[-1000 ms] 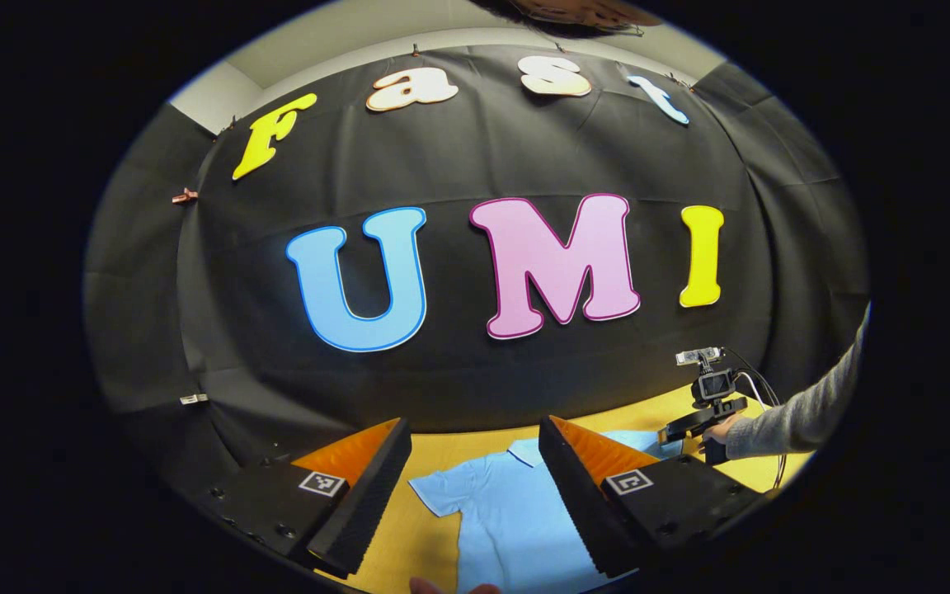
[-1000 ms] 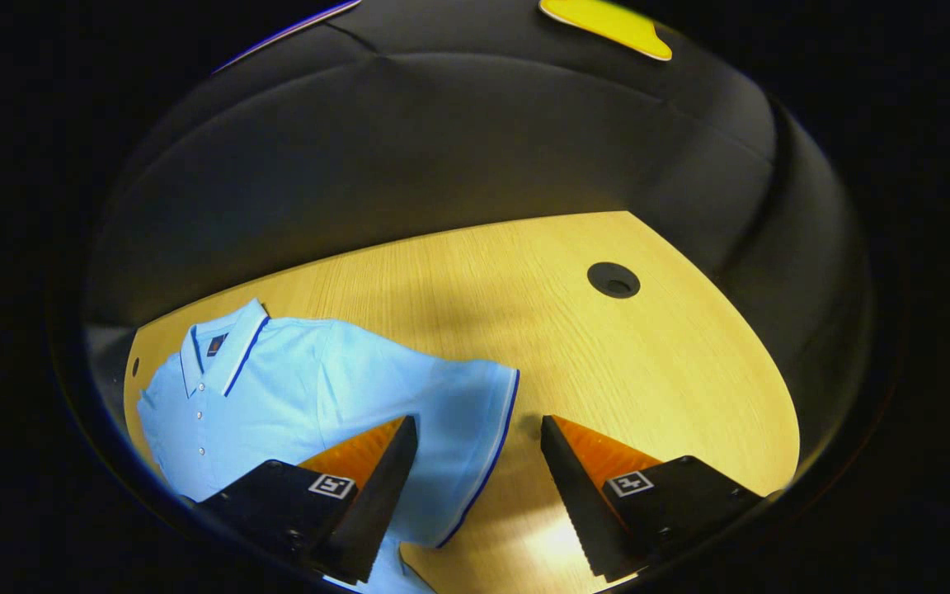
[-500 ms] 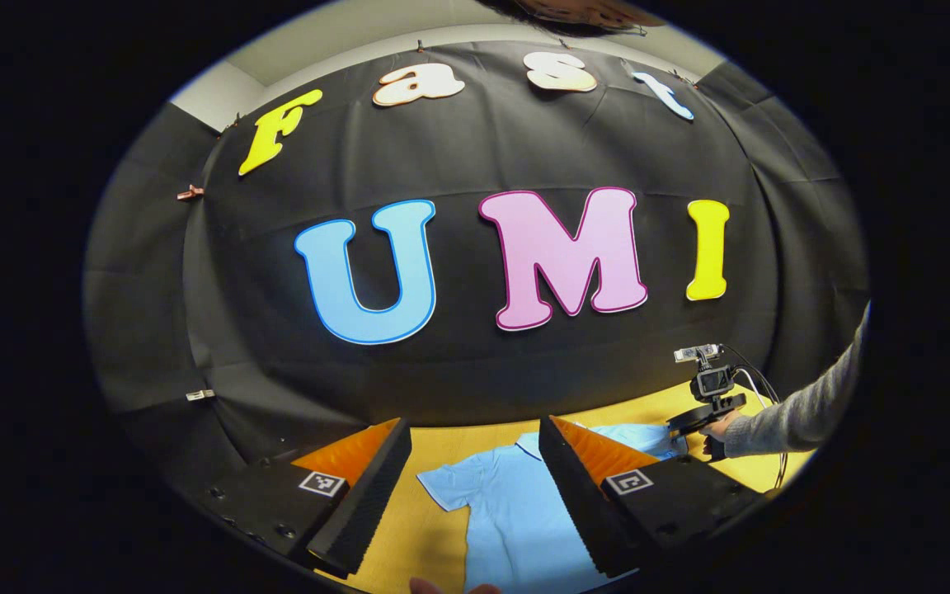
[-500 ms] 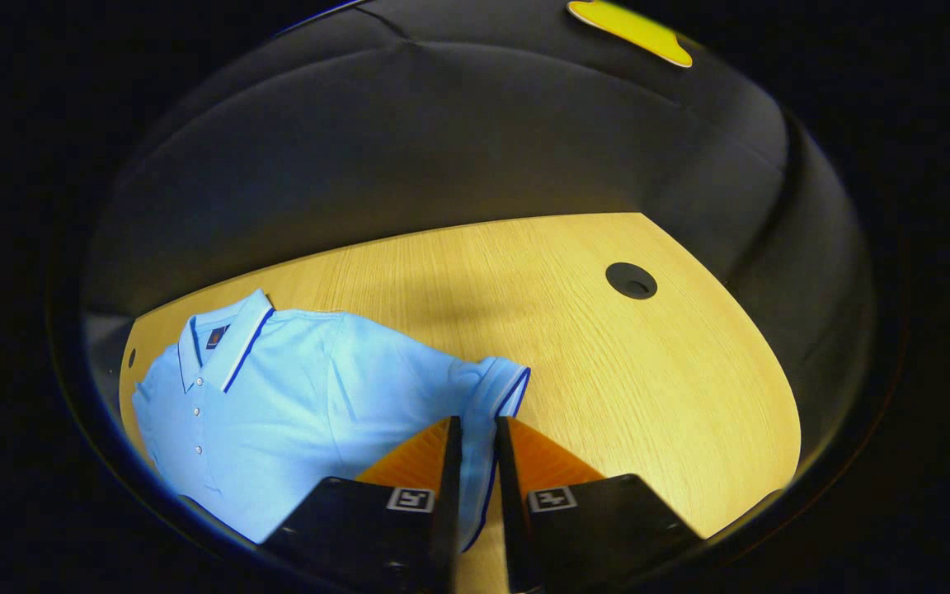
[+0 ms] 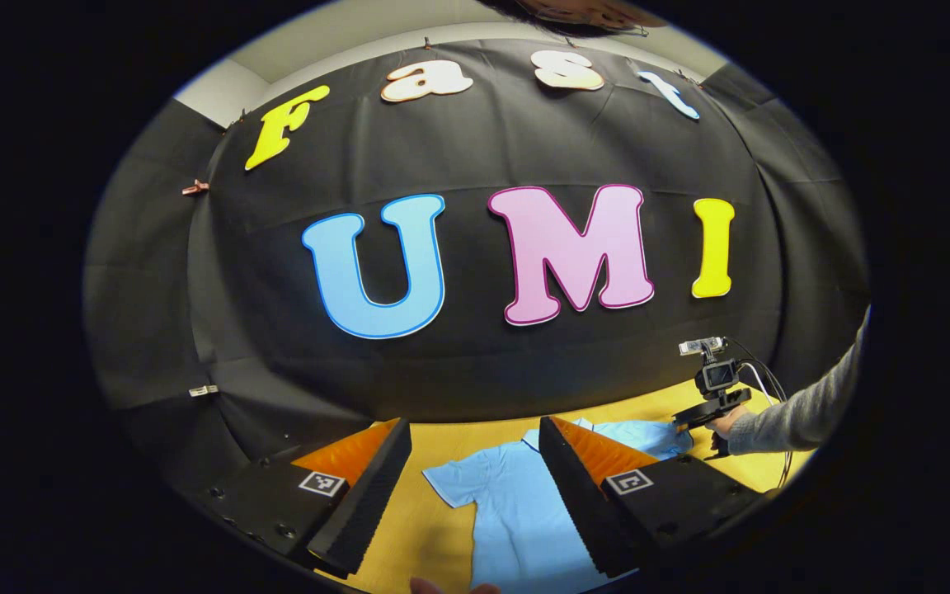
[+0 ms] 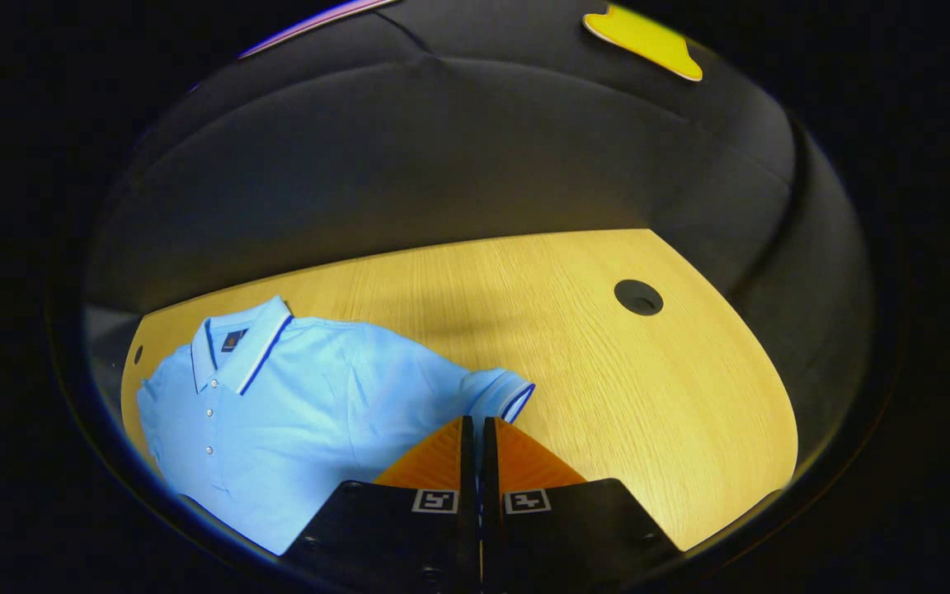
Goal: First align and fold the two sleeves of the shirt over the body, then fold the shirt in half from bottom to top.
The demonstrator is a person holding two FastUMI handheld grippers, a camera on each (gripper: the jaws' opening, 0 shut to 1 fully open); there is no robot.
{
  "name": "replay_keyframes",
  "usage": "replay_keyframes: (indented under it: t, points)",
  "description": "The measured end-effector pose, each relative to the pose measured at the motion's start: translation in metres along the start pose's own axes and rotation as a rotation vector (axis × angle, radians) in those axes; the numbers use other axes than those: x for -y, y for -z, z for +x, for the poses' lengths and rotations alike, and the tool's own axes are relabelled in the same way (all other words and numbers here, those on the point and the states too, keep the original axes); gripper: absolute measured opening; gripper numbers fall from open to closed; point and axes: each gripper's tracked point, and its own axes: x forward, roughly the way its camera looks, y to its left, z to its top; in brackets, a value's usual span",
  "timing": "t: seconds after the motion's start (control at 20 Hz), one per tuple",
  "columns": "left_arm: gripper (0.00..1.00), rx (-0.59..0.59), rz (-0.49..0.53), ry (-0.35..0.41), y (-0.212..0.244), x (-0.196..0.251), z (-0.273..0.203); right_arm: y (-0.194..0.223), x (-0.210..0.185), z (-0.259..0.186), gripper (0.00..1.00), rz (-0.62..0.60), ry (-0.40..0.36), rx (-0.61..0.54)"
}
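Observation:
A light blue polo shirt (image 6: 293, 404) with dark blue trim lies flat on the wooden table (image 6: 607, 388), collar toward the booth wall. My right gripper (image 6: 479, 425) is shut on the cuff of the shirt's sleeve (image 6: 501, 393), which bunches up at the fingertips. In the left gripper view the shirt (image 5: 516, 511) lies below and ahead. My left gripper (image 5: 475, 433) hangs open above the table with nothing between its fingers. Farther off at the right, the right gripper (image 5: 693, 425) is held by a grey sleeve (image 5: 805, 412).
A round cable hole (image 6: 638, 297) sits in the table to the right of the sleeve. A smaller hole (image 6: 138, 355) lies near the table's left corner. Black cloth walls close off the back and sides.
My right gripper went from wide open to shut on the sleeve cuff, and the sleeve has gathered up. The left gripper has drifted a little; the shirt sits slightly further right in its view.

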Motion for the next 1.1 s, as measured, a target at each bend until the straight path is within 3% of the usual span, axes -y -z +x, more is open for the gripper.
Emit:
replay_keyframes:
  t: [0.15, 0.5, 0.75, 1.1]
  points:
    - [0.99, -0.001, -0.004, -0.004, 0.001, -0.005, -0.001, -0.010, -0.019, -0.012, 0.06, 0.006, -0.040, 0.031]
    - [0.99, 0.001, -0.013, -0.028, 0.003, -0.025, -0.007, -0.016, -0.119, -0.042, 0.05, -0.042, -0.201, 0.056]
    - [0.99, 0.000, -0.016, -0.064, 0.006, -0.046, -0.017, 0.006, -0.192, -0.055, 0.05, -0.095, -0.295, 0.028]
    - [0.99, -0.008, -0.029, -0.107, 0.010, -0.068, -0.030, 0.048, -0.256, -0.067, 0.05, -0.173, -0.381, -0.037]
